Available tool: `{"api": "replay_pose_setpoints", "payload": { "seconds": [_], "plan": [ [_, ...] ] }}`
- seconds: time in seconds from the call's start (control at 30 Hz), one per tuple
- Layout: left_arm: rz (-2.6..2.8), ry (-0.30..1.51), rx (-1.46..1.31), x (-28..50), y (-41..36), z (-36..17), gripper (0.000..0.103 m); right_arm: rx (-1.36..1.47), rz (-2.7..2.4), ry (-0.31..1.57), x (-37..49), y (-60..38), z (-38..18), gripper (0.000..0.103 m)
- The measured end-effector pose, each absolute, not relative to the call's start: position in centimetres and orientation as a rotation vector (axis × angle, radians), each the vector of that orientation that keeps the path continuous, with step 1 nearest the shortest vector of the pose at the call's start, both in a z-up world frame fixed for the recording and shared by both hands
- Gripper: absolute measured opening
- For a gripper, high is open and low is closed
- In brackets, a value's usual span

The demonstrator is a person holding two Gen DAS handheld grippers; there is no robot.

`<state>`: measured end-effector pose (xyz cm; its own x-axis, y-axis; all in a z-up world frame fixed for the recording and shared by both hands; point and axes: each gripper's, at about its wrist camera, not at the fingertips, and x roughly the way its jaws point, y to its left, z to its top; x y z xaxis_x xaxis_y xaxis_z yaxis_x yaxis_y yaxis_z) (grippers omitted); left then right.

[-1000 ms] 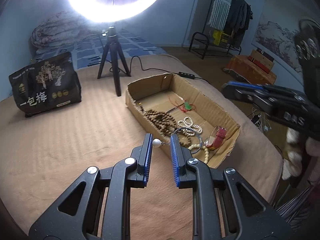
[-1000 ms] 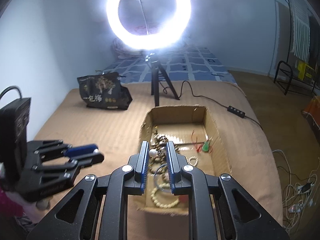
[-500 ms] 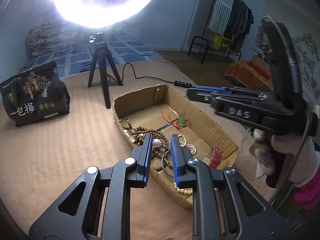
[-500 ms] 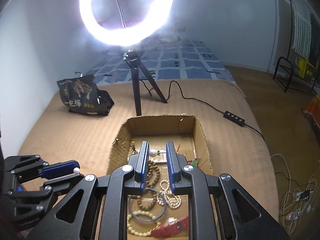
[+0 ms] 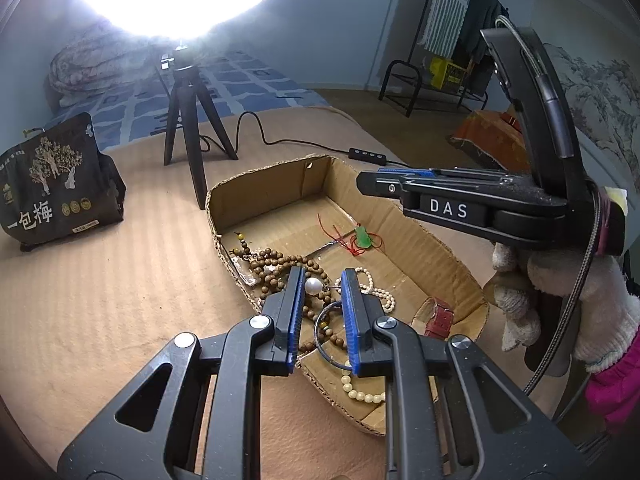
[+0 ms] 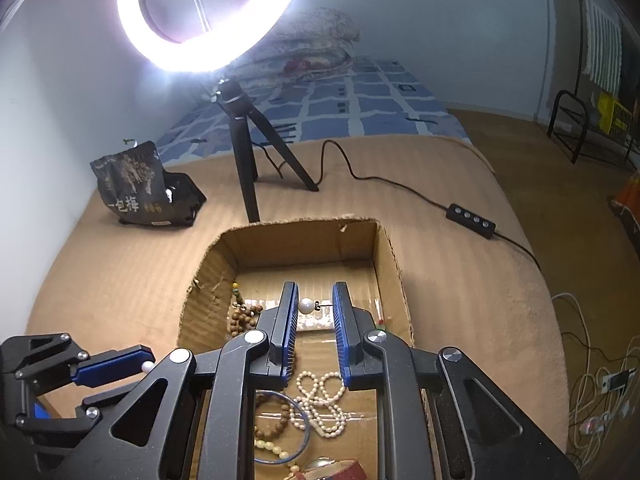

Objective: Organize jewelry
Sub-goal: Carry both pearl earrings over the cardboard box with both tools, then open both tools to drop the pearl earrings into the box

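- The left gripper (image 5: 320, 286) is nearly closed on a pearl earring (image 5: 313, 286); the white pearl sits against the inner face of its left finger and a thin post crosses toward the right one.
- The right gripper (image 6: 313, 305) is likewise narrowed on a second pearl earring (image 6: 307, 305), pearl against its left finger, dark stopper and pin spanning the gap to the right finger.
- Directly below both sets of fingertips lies the open cardboard box (image 6: 304, 240) on a tan blanket (image 5: 100, 280).
- Under the left gripper's fingers the box holds brown wooden beads (image 5: 276, 264), a blue bangle (image 5: 326, 340) and a white pearl strand (image 5: 376, 292); farther ahead lies a green pendant on red cord (image 5: 362, 237), and to the right a red watch strap (image 5: 438, 316).
- To the right of the left gripper, the right one is held by a hand in a white knit glove (image 5: 560, 292) with a pink sleeve.
- Beyond the box stand a black tripod (image 6: 244, 148) carrying a glaring ring light (image 6: 208, 36), its cable and inline remote (image 6: 472, 220) running right.
- Far left, a black snack bag (image 5: 56, 184) rests on the blanket.
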<state>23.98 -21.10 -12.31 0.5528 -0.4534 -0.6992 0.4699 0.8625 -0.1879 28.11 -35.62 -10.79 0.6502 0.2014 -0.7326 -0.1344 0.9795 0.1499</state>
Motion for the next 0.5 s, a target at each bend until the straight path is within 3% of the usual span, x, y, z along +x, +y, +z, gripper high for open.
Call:
{"api": "replay_pose_setpoints", "payload": {
  "seconds": [0.33, 0.43, 0.47, 0.5],
  "plan": [
    [-0.547, 0.819, 0.040, 23.74, -21.70, -12.29, 0.017, 0.080, 0.181, 0.855, 28.15, -35.66, -11.11, 0.017],
    [-0.546, 0.819, 0.046, 23.66, -21.77, -12.33, 0.018, 0.073, 0.170, 0.851, 28.11, -35.67, -11.13, 0.032],
    [-0.545, 0.819, 0.048, 23.68, -21.80, -12.34, 0.018, 0.072, 0.166, 0.848, 28.09, -35.67, -11.12, 0.041],
    [-0.541, 0.819, 0.049, 23.68, -21.79, -12.33, 0.027, 0.072, 0.163, 0.843, 28.02, -35.73, -11.11, 0.047]
  ]
}}
